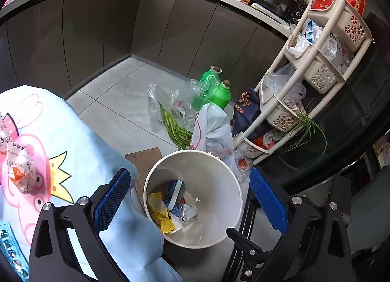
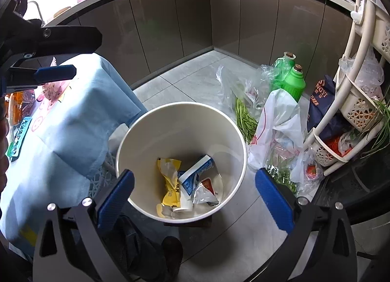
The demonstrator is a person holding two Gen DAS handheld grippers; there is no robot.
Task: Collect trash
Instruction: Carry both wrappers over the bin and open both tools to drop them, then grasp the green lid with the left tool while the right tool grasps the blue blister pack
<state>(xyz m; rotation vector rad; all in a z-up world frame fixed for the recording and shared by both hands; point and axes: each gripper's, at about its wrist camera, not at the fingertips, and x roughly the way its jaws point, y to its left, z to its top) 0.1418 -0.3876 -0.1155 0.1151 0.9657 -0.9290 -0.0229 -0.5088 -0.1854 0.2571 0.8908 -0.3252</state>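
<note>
Both tongs, left [image 1: 190, 202] and right [image 2: 195, 190], spread wide, holding nothing, just above the round white plastic bin [image 2: 240, 140] on the grey floor tiles. Inside the bin: a crumpled yellow wrapper [image 2: 170, 177], a blue-and-white carton [image 2: 195, 174], maybe a silver foil scrap [image 2: 203, 195]. Beside it, a bench under a light blue cloth [image 2: 63, 131].
</note>
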